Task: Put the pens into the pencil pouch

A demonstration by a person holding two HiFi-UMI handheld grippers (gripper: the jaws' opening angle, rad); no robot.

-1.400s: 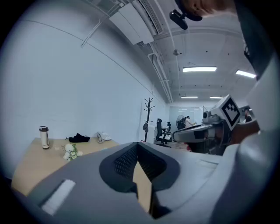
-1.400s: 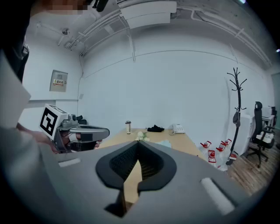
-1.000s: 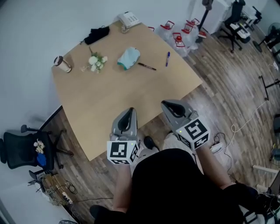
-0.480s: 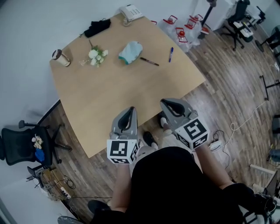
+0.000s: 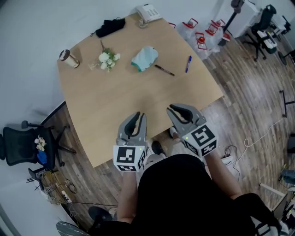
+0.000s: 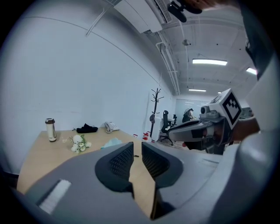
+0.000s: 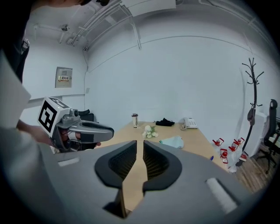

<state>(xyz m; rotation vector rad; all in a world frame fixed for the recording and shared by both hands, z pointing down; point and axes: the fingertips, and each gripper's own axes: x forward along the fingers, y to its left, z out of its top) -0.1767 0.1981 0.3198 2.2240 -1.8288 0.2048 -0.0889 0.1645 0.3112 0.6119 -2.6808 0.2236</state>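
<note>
A light teal pencil pouch lies on the far part of the wooden table. Right of it lie a black pen and a blue pen. My left gripper and right gripper hover side by side over the table's near edge, far from the pens. Both pairs of jaws are opening, a narrow gap between the pads and nothing in it. The left gripper view shows the pouch ahead; the right gripper view shows the pouch and blue pen.
On the far side of the table are a white flower bunch, a lidded cup, a black cloth and a desk phone. An office chair stands left; red-capped bottles sit on the floor beyond.
Both grippers have moved a little forward and down towards the table's near edge. Their jaws, shut before, now stand slightly apart.
</note>
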